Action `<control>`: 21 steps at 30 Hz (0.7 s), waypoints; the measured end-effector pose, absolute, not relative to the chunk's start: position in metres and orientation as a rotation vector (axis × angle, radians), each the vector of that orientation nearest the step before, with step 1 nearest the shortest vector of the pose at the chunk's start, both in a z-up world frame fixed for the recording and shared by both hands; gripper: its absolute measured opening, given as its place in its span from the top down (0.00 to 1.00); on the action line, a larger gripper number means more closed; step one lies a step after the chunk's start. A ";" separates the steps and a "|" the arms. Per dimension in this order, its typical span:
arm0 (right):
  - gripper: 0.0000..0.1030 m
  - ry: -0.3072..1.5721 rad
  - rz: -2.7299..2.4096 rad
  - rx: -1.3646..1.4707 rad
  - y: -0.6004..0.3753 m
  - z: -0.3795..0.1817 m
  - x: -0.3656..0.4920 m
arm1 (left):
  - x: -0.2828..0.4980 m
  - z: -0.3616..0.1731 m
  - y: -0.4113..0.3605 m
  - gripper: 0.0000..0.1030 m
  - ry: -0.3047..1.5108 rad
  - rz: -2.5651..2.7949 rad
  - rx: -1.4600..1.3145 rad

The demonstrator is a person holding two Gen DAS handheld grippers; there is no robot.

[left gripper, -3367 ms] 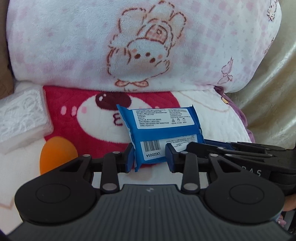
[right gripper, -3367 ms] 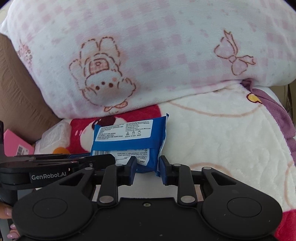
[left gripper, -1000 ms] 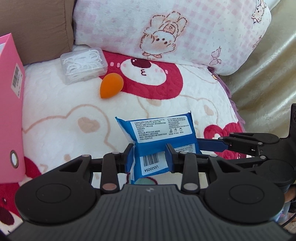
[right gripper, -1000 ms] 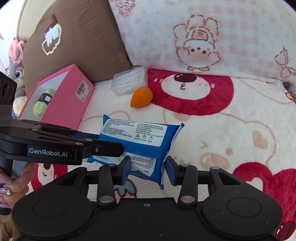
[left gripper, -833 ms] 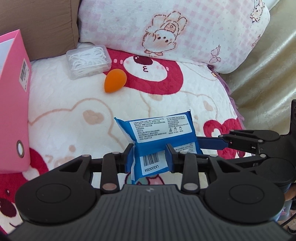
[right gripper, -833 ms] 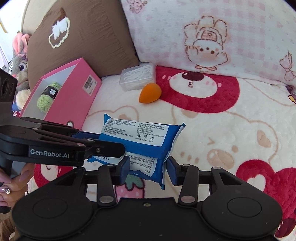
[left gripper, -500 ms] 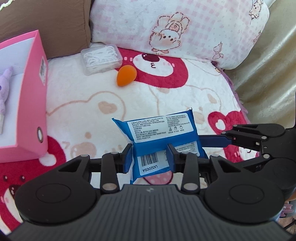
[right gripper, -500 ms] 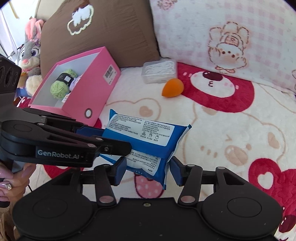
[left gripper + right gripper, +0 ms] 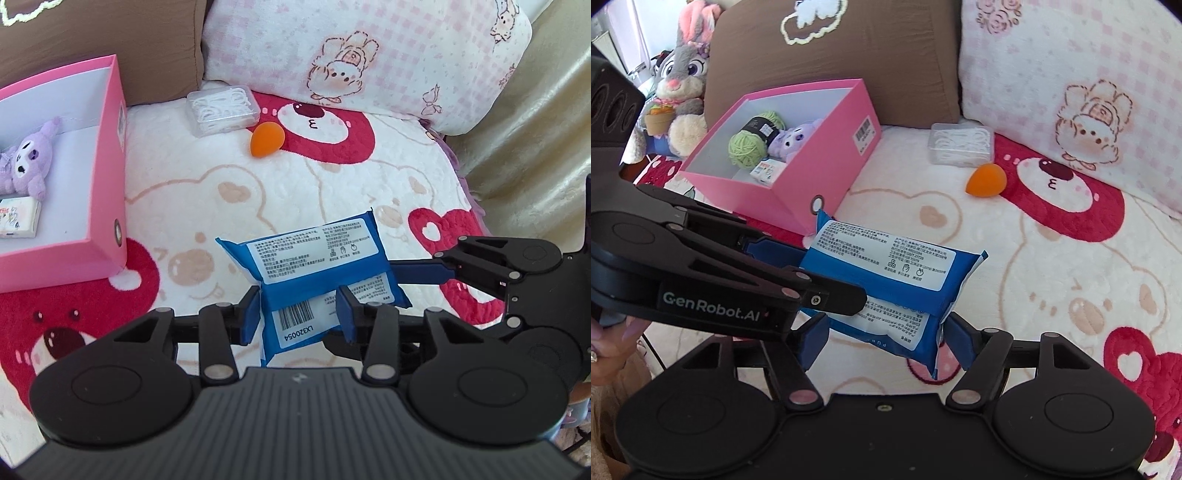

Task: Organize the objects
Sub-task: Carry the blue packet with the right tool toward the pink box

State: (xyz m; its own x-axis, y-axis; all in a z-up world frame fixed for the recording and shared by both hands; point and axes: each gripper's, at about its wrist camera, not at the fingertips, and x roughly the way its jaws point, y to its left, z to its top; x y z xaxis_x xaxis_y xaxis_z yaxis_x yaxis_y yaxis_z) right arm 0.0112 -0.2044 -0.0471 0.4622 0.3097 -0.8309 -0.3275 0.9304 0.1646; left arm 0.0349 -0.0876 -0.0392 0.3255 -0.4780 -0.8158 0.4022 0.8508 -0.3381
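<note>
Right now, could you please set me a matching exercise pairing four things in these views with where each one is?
Things:
1. blue wipes pack
2. purple plush toy
3. orange makeup sponge
4. rabbit plush

Places:
A. inside the pink box
B. beside the clear floss-pick case
C. between the hand-held grippers' fingers
D. beyond the pink box, beside the brown pillow

Pairs: 1-C, 2-A, 3-B, 4-D

The pink box is cut off by the left wrist view's left edge. Inside it, the purple plush is half hidden behind the green yarn; the small carton's print is unreadable.
</note>
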 end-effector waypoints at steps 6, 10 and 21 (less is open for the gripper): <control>0.25 1.009 0.410 -0.023 -0.189 -0.036 0.003 | 0.023 -0.030 -0.069 0.57 1.093 -0.588 -0.104; 0.23 1.012 0.422 -0.016 -0.178 -0.029 -0.002 | 0.016 -0.024 -0.055 0.57 1.092 -0.589 -0.118; 0.23 1.020 0.452 -0.024 -0.144 -0.010 -0.012 | 0.001 -0.005 -0.014 0.57 1.085 -0.588 -0.129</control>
